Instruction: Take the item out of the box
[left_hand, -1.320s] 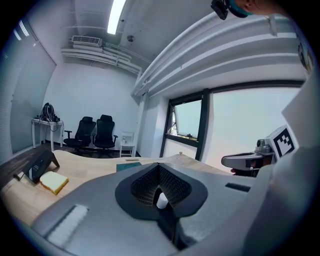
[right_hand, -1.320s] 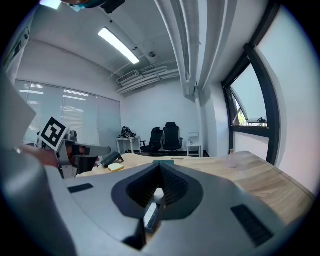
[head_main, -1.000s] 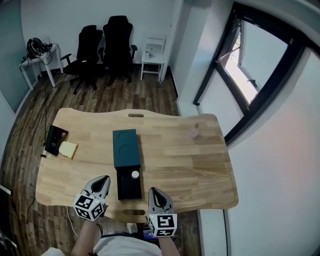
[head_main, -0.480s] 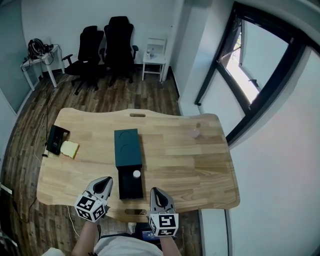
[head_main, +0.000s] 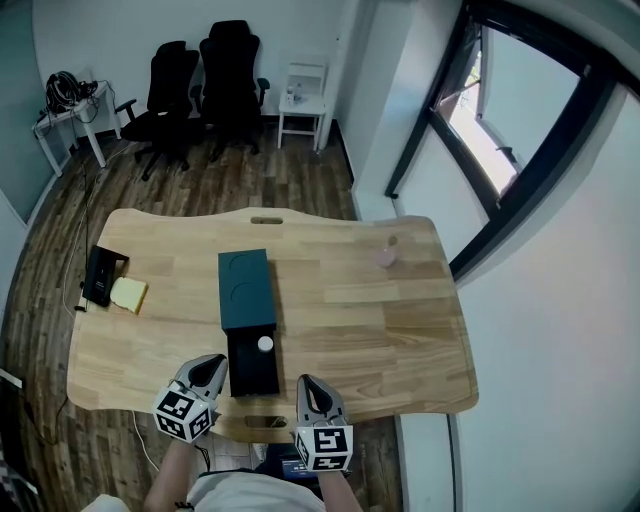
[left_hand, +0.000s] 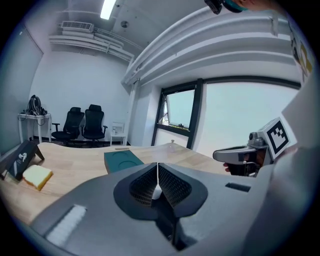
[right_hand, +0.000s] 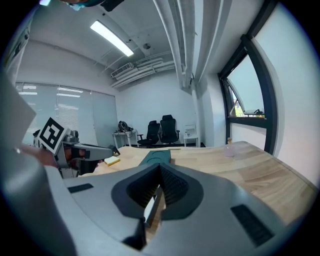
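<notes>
Plainly, little has changed over the last second; at the left, one black wedge-shaped stand (head_main: 100, 275) and one yellow square pad (head_main: 129, 294) lie untouched on the light wooden table (head_main: 380, 330); the left gripper (head_main: 208, 368), jaws pressed together on nothing, has barely shifted at the near edge; the one dark teal rectangular box (head_main: 246, 290) keeps its black inner tray (head_main: 236, 372) slid out, with the single small white round item (head_main: 265, 343) still lying in it; the right gripper (head_main: 308, 388), the second of two, is likewise closed and empty beside the tray; one small pale pink object (head_main: 387, 257) stands far right; removal, I judge, has not begun.
</notes>
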